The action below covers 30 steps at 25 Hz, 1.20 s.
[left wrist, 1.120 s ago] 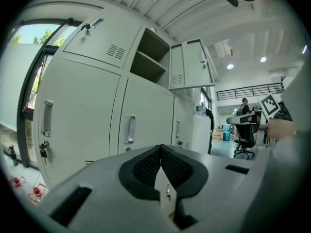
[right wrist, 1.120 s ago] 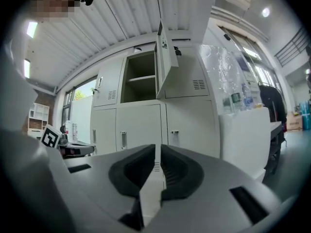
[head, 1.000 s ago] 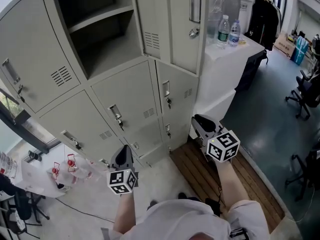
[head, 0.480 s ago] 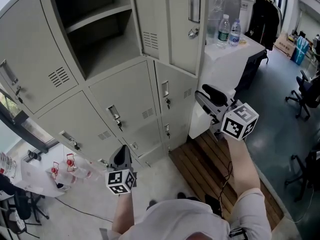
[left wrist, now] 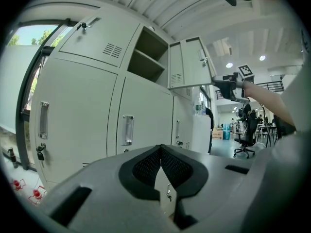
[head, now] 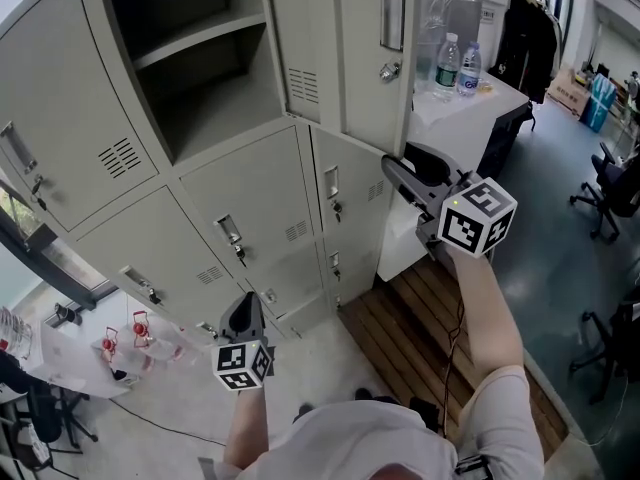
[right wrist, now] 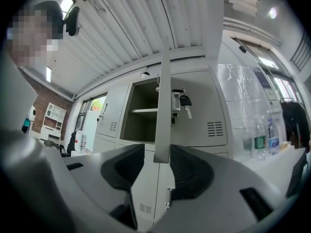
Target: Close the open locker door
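The grey locker door stands swung open beside its empty shelved compartment. My right gripper is raised to the door's lower corner. Its jaws are opening, and the door's thin edge stands between them with a gap at the left pad. A key hangs from the lock on the door's front face. My left gripper hangs low in front of the bottom lockers, shut with nothing in it. The left gripper view shows the open door and the right gripper at its corner.
Closed lockers fill the wall below and left of the open one. A white counter with two water bottles stands right of the door. Office chairs are at far right, a wooden floor panel underfoot.
My right gripper has risen from near the lower lockers up to the open door's bottom corner, and its jaws have spread around the door's edge. The left gripper has stayed put.
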Motion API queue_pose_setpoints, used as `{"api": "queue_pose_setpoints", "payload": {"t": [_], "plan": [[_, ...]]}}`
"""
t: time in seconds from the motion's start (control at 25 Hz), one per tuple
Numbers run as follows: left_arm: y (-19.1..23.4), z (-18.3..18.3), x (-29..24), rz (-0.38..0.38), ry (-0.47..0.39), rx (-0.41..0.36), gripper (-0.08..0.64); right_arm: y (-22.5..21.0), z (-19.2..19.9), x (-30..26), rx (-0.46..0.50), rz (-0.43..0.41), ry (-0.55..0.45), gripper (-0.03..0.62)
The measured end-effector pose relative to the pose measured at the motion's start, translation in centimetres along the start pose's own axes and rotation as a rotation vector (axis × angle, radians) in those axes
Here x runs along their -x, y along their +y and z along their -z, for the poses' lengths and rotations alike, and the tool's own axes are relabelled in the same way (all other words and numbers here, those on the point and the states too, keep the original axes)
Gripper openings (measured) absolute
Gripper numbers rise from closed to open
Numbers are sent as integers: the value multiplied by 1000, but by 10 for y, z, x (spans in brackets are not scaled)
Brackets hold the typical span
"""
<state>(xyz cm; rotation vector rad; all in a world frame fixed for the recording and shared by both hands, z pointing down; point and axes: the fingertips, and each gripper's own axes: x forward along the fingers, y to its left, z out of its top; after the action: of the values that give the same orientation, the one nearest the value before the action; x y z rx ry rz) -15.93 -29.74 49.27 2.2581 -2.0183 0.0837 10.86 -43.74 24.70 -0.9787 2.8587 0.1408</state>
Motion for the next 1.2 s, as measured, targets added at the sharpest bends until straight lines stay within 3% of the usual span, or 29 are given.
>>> {"api": "queue_pose_setpoints", "payload": {"t": [0.56, 1.2], "plan": [[7, 1, 0, 10, 0, 6, 8, 35, -2, -1, -6, -30, -18, 150], [39, 0, 26, -52, -13, 20, 8, 130, -6, -34, 81, -184, -19, 148]]}}
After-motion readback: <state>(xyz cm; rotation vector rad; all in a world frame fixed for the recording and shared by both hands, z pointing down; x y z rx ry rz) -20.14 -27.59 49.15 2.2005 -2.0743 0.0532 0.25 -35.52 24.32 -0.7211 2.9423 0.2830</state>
